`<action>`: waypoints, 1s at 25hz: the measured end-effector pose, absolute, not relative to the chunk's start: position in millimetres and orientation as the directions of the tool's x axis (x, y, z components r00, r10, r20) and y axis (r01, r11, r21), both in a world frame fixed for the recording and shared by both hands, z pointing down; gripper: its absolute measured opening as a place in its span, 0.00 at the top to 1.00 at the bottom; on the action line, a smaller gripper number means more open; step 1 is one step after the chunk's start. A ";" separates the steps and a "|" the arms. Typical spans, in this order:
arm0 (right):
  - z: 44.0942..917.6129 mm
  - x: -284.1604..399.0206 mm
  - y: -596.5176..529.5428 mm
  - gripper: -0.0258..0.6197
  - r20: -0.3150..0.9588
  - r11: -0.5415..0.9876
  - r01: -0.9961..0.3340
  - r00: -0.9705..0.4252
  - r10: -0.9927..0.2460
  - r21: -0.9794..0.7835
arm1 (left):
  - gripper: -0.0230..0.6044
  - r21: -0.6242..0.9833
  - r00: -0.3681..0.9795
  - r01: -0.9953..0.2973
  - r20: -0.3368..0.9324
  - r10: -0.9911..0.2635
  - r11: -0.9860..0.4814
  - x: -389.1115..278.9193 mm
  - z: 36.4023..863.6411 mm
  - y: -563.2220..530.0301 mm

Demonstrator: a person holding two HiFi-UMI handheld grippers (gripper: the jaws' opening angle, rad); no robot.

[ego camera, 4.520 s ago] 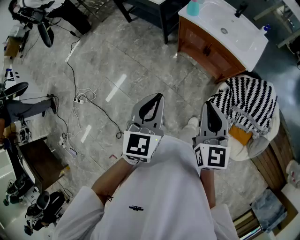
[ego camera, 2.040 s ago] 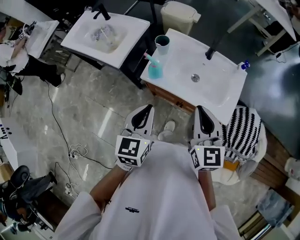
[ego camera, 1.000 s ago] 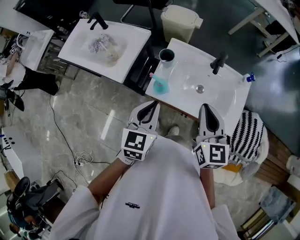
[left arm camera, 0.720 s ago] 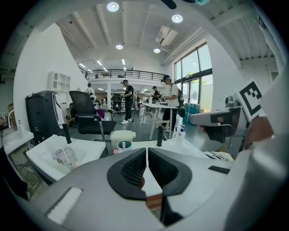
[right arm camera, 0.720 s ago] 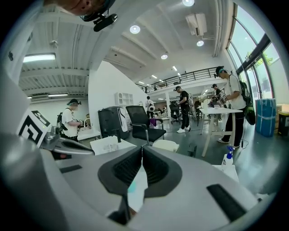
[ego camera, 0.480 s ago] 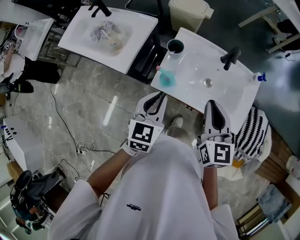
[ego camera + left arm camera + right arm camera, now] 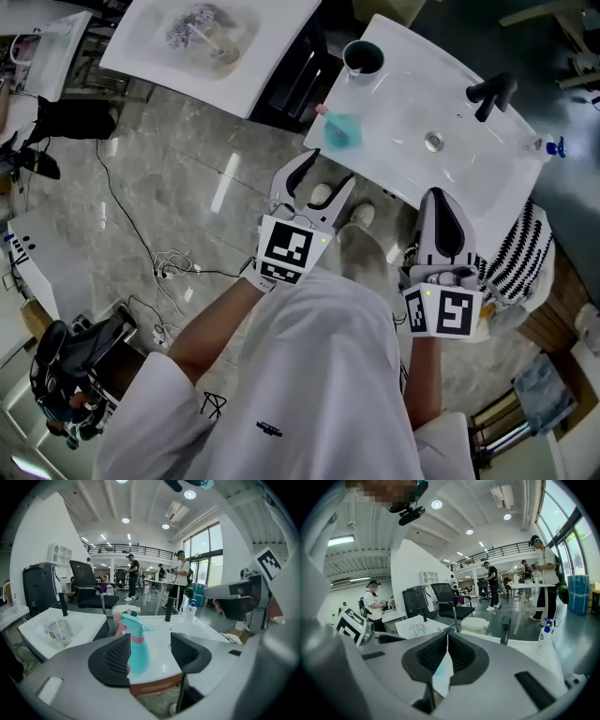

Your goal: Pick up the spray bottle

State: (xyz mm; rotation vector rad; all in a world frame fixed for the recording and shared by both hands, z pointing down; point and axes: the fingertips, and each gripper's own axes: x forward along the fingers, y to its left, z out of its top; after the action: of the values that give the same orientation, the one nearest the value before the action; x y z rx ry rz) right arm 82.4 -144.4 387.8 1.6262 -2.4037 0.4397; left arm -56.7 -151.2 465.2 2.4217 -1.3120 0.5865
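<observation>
Left gripper view shows the left gripper [image 7: 151, 654] with its jaws standing well apart, having just been opening, and nothing lies between the pads themselves. Through the gap, farther ahead, the teal spray bottle [image 7: 136, 649] stands upright on the white tabletop [image 7: 160, 641]. It appears closer to the left-hand jaw than to the right-hand one, and that jaw's black pad covers its lower left side. Its pink collar and teal trigger head rise above the jaw tips, with the nozzle pointing toward the right-hand jaw.

In the head view the left gripper [image 7: 325, 176] is over the floor, just short of the tabletop [image 7: 403, 122]. The spray bottle [image 7: 339, 129] stands beyond the jaw tips, apart from them, near the tabletop's closest edge. A dark-mouthed cup [image 7: 363, 58] stands past the bottle, farther from the jaws, and a black tap [image 7: 492, 91] rises at the far side of the sunk basin.

The right gripper [image 7: 441, 199] is beside the left one, also short of the tabletop, and the bottle lies ahead of its jaws and well off to their left. In the right gripper view the right gripper [image 7: 446, 654] has its jaws drawn together to a thin slit with nothing gripped between them
</observation>
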 end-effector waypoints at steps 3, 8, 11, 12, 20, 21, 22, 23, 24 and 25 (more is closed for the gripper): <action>399.5 78.3 -144.2 0.95 0.346 0.358 -0.924 -0.382 -0.857 -0.134 | 0.50 0.077 0.488 -0.848 0.501 -0.714 -0.525 -57.9 479.9 -160.6; 421.1 79.4 -140.8 0.95 0.377 0.347 -0.926 -0.379 -0.845 -0.152 | 0.42 0.066 0.479 -0.848 0.519 -0.708 -0.526 -52.4 511.1 -171.1; 428.5 76.3 -147.8 0.95 0.389 0.336 -0.928 -0.373 -0.843 -0.162 | 0.39 0.076 0.475 -0.853 0.522 -0.708 -0.516 -53.5 529.3 -184.5; 430.2 74.5 -149.9 0.95 0.392 0.335 -0.927 -0.374 -0.840 -0.168 | 0.39 0.078 0.472 -0.855 0.523 -0.709 -0.512 -54.4 534.4 -188.7; 454.6 67.8 -155.9 0.95 0.412 0.336 -0.922 -0.387 -0.825 -0.193 | 0.36 0.059 0.458 -0.858 0.537 -0.708 -0.511 -53.0 577.5 -210.9; 457.4 66.8 -155.7 0.95 0.417 0.335 -0.921 -0.388 -0.822 -0.197 | 0.36 0.058 0.459 -0.857 0.539 -0.706 -0.513 -53.6 580.5 -212.6; 460.0 66.5 -155.2 0.95 0.423 0.332 -0.921 -0.388 -0.819 -0.201 | 0.36 0.057 0.460 -0.855 0.541 -0.704 -0.515 -53.8 583.3 -213.9; 462.4 66.7 -154.8 0.95 0.429 0.329 -0.922 -0.387 -0.816 -0.204 | 0.35 0.055 0.462 -0.853 0.542 -0.702 -0.519 -53.5 586.0 -215.2; 464.7 67.1 -154.6 0.95 0.433 0.327 -0.922 -0.386 -0.815 -0.206 | 0.35 0.053 0.463 -0.851 0.542 -0.701 -0.522 -53.1 588.7 -216.6; 466.9 67.4 -154.7 0.95 0.436 0.325 -0.923 -0.385 -0.813 -0.208 | 0.35 0.051 0.465 -0.850 0.543 -0.700 -0.525 -52.9 591.2 -217.8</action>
State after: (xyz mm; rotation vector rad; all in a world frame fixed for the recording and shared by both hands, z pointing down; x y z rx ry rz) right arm 67.4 -154.7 466.9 1.5711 -2.3397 0.6249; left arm -52.9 -217.8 591.2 2.4028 -1.3167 0.6731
